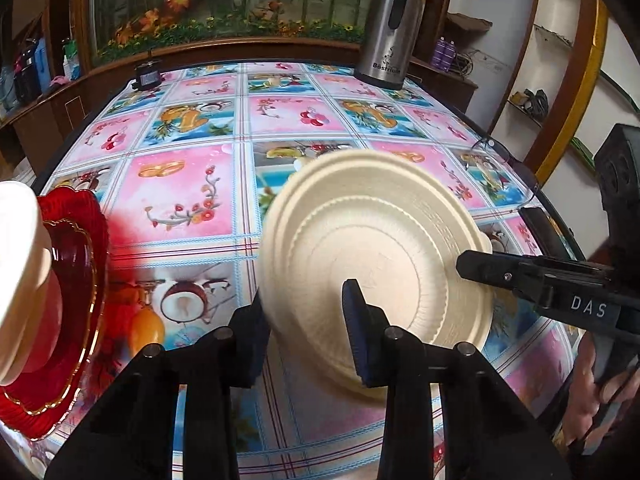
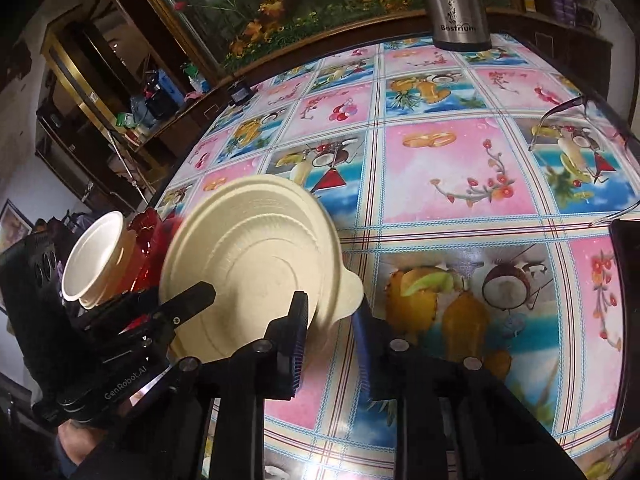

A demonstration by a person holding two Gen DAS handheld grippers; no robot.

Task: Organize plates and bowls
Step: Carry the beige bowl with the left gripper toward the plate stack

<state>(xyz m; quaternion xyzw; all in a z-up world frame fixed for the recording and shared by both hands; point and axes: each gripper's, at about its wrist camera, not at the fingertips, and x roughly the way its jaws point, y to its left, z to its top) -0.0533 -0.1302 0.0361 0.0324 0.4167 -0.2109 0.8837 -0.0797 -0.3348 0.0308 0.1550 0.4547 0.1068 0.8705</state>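
The cream disposable plate (image 1: 372,248) is clenched at opposite rims by left tongs (image 1: 308,320) and right tongs (image 2: 332,336); uneven pulling could buckle it.

We see the cream plate (image 1: 376,248) with a motion-blurred far rim. The frame edge crops the white bowl (image 1: 20,280) at left, and it hides part of the red dish (image 1: 80,320). The flask (image 2: 460,4) loses its top.
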